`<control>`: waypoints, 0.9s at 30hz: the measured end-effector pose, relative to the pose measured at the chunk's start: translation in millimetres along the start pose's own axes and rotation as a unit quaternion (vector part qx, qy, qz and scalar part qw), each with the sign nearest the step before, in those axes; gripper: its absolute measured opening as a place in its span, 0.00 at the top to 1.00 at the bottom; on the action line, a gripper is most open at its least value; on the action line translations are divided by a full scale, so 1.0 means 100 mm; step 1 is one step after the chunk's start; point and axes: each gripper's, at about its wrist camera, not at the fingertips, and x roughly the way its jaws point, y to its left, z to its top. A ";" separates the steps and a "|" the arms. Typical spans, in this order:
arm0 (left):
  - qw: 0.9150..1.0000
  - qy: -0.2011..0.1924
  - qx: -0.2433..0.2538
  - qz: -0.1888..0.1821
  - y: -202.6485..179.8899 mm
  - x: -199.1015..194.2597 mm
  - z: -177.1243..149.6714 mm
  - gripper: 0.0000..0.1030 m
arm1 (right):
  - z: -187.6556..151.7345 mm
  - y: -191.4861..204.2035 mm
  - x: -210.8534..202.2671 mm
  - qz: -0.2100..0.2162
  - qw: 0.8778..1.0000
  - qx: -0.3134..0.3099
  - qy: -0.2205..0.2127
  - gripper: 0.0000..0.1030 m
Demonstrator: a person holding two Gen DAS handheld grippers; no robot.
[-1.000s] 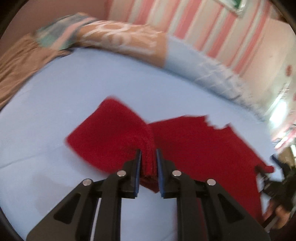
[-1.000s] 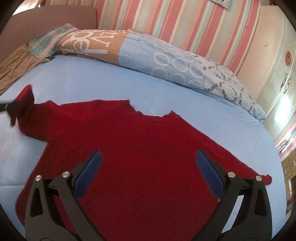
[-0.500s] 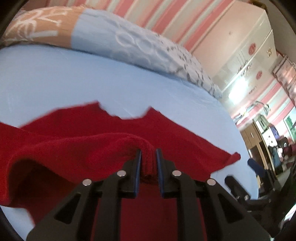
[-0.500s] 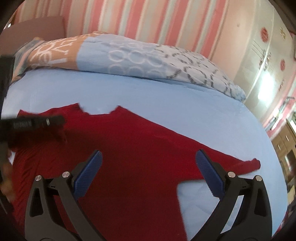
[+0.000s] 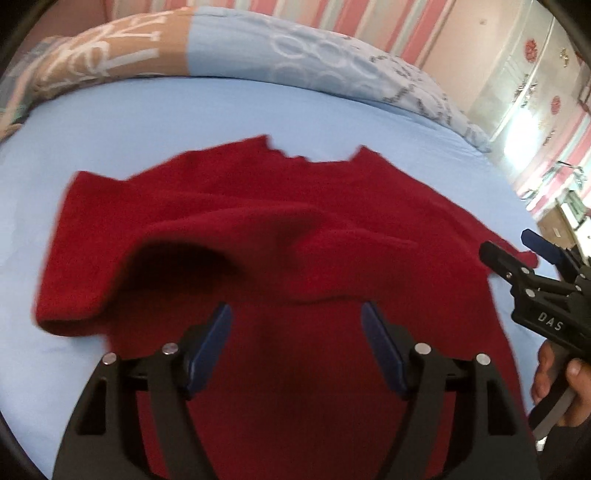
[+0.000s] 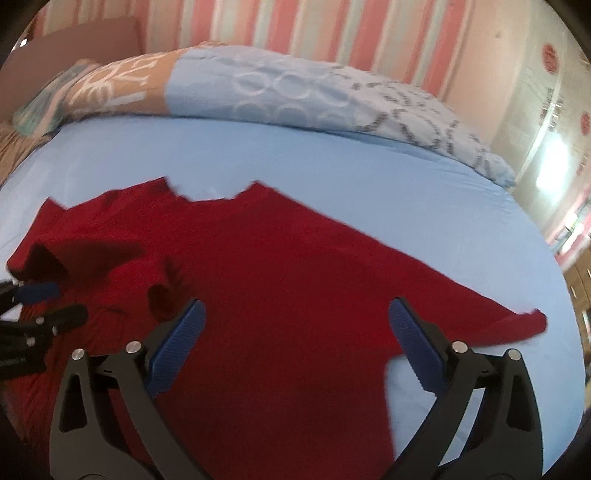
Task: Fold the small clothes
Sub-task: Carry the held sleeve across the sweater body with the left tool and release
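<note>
A red sweater (image 5: 295, 229) lies on the light blue bed sheet (image 5: 147, 122), neck toward the pillows. Its left sleeve (image 5: 207, 229) is folded over the body in a loose hump. My left gripper (image 5: 295, 325) is open and empty just above the sweater's body. My right gripper (image 6: 295, 325) is open and empty over the sweater (image 6: 295, 277); the right sleeve (image 6: 517, 321) lies spread out to the right. The right gripper also shows at the right edge of the left wrist view (image 5: 524, 251), and the left one at the left edge of the right wrist view (image 6: 37, 302).
A patterned duvet (image 5: 295, 55) is bunched along the far side of the bed, also in the right wrist view (image 6: 295, 92). A striped pink wall (image 6: 332, 29) stands behind it. A wardrobe (image 5: 535, 66) stands at the right.
My left gripper carried the left sleeve over the sweater's body, then opened and let it go. The right gripper stayed open and shifted slightly right.
</note>
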 end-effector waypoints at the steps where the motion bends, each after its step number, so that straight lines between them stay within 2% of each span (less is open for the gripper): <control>1: 1.000 -0.002 -0.002 0.009 0.08 -0.01 0.01 0.30 | 0.02 0.07 0.03 0.014 1.000 -0.006 0.006 0.09; 4: 0.999 -0.011 -0.006 0.030 0.26 -0.05 0.06 0.30 | 0.08 0.23 0.10 0.046 0.999 -0.018 0.013 0.13; 6: 0.999 -0.017 -0.005 0.039 0.36 -0.09 0.11 0.30 | 0.12 0.33 0.15 0.067 0.997 -0.024 0.018 0.20; 9: 0.999 -0.021 -0.002 0.042 0.40 -0.10 0.16 0.30 | 0.15 0.50 0.27 0.104 0.993 -0.031 0.039 0.45; 15: 0.998 -0.024 0.007 0.051 0.42 -0.11 0.17 0.30 | 0.10 0.68 0.44 0.152 0.985 -0.024 0.072 0.49; 16: 0.998 -0.023 0.008 0.052 0.42 -0.11 0.17 0.30 | 0.09 0.70 0.46 0.161 0.984 -0.021 0.076 0.53; 17: 0.998 -0.023 0.008 0.054 0.42 -0.10 0.16 0.30 | 0.10 0.72 0.48 0.167 0.983 -0.020 0.075 0.74; 18: 0.998 -0.023 0.009 0.059 0.43 -0.11 0.16 0.30 | 0.11 0.72 0.48 0.167 0.983 -0.021 0.074 0.85; 19: 0.998 -0.024 0.007 0.061 0.44 -0.13 0.15 0.30 | 0.13 0.72 0.49 0.168 0.983 -0.021 0.072 0.85; 23: 0.998 -0.034 -0.013 0.050 0.52 -0.25 0.14 0.30 | 0.26 0.60 0.38 0.156 0.987 -0.034 0.027 0.87; 26: 0.996 -0.056 -0.017 0.061 0.55 -0.38 0.13 0.30 | 0.41 0.38 0.15 0.128 0.990 -0.034 -0.044 0.87; 27: 0.995 -0.062 -0.015 0.071 0.55 -0.41 0.13 0.30 | 0.43 0.32 0.07 0.103 0.992 -0.041 -0.067 0.87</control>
